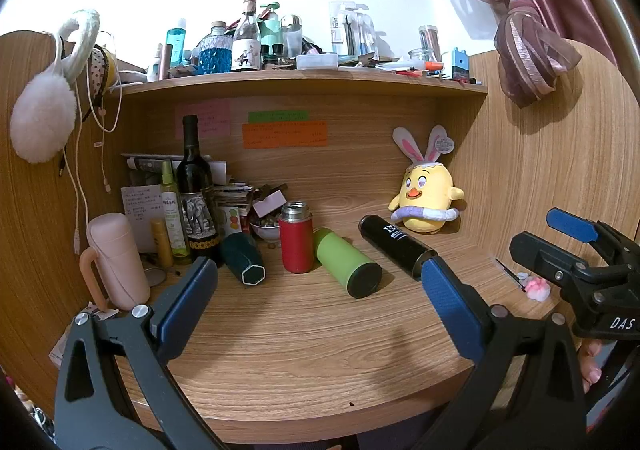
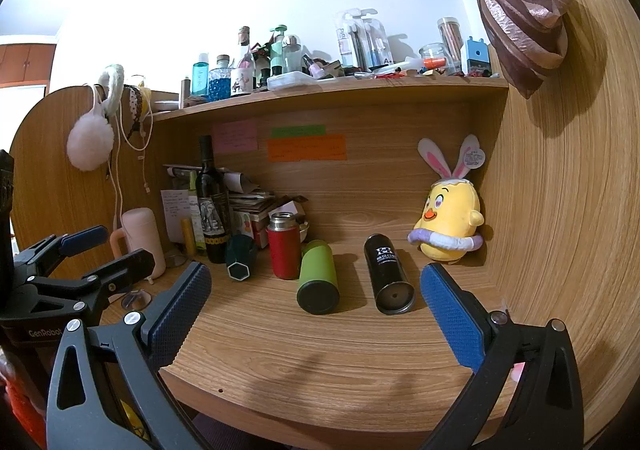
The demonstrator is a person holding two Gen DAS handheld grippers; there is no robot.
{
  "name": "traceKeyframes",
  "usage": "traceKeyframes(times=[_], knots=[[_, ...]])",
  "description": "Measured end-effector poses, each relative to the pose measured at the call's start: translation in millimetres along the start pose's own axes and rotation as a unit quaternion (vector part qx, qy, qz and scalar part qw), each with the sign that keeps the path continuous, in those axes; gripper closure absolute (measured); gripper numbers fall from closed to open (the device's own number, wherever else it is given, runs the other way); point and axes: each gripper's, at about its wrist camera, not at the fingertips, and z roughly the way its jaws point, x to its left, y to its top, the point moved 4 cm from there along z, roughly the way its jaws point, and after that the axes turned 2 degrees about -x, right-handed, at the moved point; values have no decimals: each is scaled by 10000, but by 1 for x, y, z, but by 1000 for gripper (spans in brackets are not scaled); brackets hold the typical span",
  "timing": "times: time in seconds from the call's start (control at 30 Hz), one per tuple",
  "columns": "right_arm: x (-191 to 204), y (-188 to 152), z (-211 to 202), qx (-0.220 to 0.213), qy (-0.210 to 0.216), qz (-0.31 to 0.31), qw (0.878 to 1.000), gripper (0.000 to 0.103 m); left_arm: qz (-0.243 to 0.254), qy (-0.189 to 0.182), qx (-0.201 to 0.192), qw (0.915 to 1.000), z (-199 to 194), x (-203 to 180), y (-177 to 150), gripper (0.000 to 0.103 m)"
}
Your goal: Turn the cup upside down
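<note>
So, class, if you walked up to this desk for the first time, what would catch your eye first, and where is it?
Probably the yellow chick plush with bunny ears, propped in the desk's back right corner. Next, the row of cups mid-desk: a red flask standing upright, with a green tumbler and a black flask lying on their sides to its right.

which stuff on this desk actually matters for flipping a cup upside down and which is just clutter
For the job:
red cup, upright, mouth open
green cup, on its side
black cup, on its side
dark teal cup, on its side
left gripper, open
right gripper, open

Just lying about:
wine bottle
chick plush
pink flask
</note>
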Motion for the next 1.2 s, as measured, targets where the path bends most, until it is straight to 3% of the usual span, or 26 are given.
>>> traceKeyframes(times=[1.2], knots=[[6,1,-3,-14,0,-32,10000,0,2,-6,-16,10000,0,0,0,0]])
